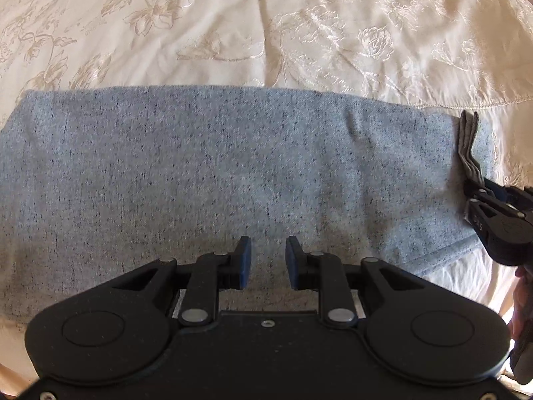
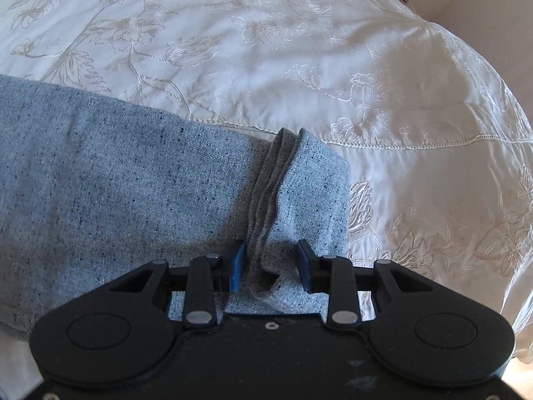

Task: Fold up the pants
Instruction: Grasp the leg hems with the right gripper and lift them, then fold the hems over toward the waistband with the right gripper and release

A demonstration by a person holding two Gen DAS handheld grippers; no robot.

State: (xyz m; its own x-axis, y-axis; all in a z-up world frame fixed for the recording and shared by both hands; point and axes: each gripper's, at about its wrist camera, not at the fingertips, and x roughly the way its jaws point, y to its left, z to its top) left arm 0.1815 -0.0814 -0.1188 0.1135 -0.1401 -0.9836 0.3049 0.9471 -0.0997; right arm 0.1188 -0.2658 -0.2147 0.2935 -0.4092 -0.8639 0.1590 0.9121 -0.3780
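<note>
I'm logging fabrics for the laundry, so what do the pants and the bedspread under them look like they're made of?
Pants: looks like a soft matte knit or brushed weave, heathered blue-grey with dark flecks; exact fibre can't be told.
Bedspread: cream, satin-like sheen with embroidered floral outlines, possibly silk or polyester.

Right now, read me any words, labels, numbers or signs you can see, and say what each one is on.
Faint raised marking on a finger of the right gripper, left wrist view: too blurred to read.
Pants: no label or print visible.
Bedspread: embroidered flowers only, no text.
Left gripper: no text.
</note>
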